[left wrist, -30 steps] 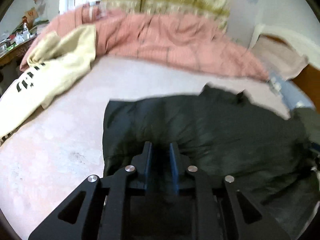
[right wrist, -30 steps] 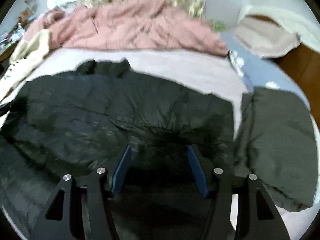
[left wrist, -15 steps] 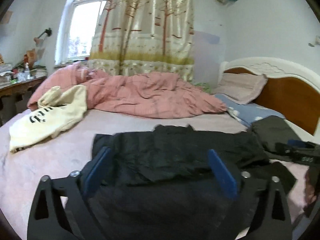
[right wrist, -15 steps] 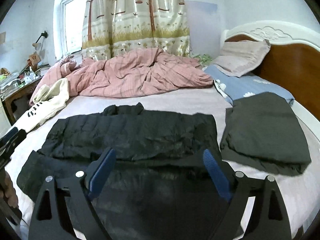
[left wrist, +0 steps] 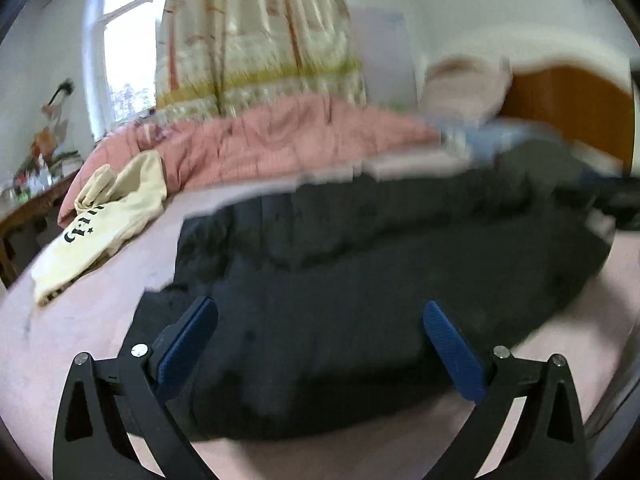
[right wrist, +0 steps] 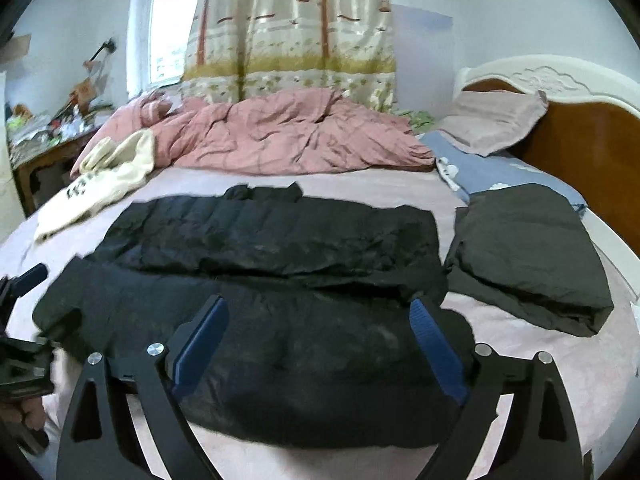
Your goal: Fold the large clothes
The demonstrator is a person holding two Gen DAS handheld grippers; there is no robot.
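Observation:
A black padded jacket (right wrist: 272, 264) lies folded lengthwise across the pink bed sheet (right wrist: 352, 188); it also shows, blurred, in the left wrist view (left wrist: 360, 272). My right gripper (right wrist: 318, 312) is open and empty, held over the jacket's near edge. My left gripper (left wrist: 320, 316) is open and empty over the jacket's left part; it also shows at the left edge of the right wrist view (right wrist: 20, 292).
A folded dark grey garment (right wrist: 524, 252) lies right of the jacket. A cream sweatshirt (right wrist: 100, 184) lies at the left. A pink duvet (right wrist: 280, 140), pillows (right wrist: 496, 120) and a wooden headboard (right wrist: 588, 152) are behind. A cluttered desk (right wrist: 44, 140) stands far left.
Both grippers opened and let go of the jacket, then pulled back and rose. The jacket now lies folded on the bed. The left gripper is still moving, its view blurred.

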